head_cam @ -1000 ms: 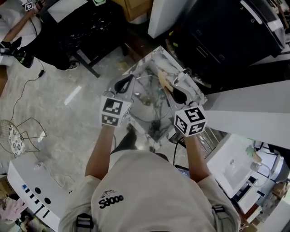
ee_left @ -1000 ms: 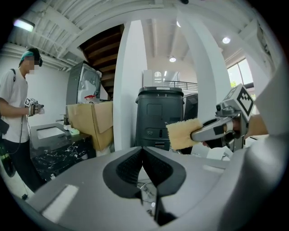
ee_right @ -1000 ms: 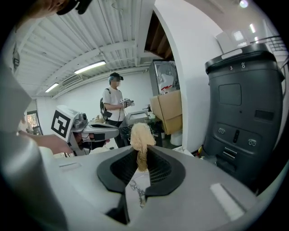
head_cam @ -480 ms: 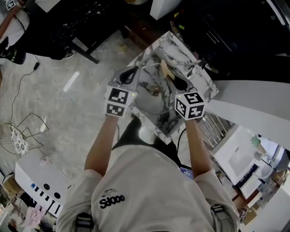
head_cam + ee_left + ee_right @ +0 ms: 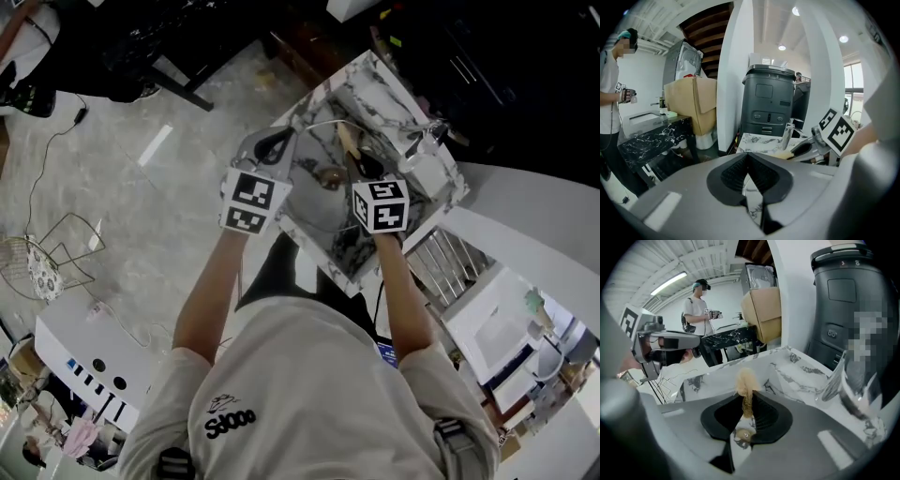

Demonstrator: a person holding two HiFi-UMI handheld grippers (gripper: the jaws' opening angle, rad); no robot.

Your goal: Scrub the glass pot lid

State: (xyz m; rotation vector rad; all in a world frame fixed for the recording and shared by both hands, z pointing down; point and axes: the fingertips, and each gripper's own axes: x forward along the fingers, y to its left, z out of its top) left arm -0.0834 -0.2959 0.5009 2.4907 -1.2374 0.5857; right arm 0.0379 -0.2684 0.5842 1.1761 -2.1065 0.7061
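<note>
Lid (image 5: 315,204) in outstretched left tool (image 5: 275,146)

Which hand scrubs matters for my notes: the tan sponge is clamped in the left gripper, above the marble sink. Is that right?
Not quite. The tan sponge is clamped in the right gripper, not the left gripper, above the marble sink. The right gripper view shows it pinched between that gripper's jaws.
</note>
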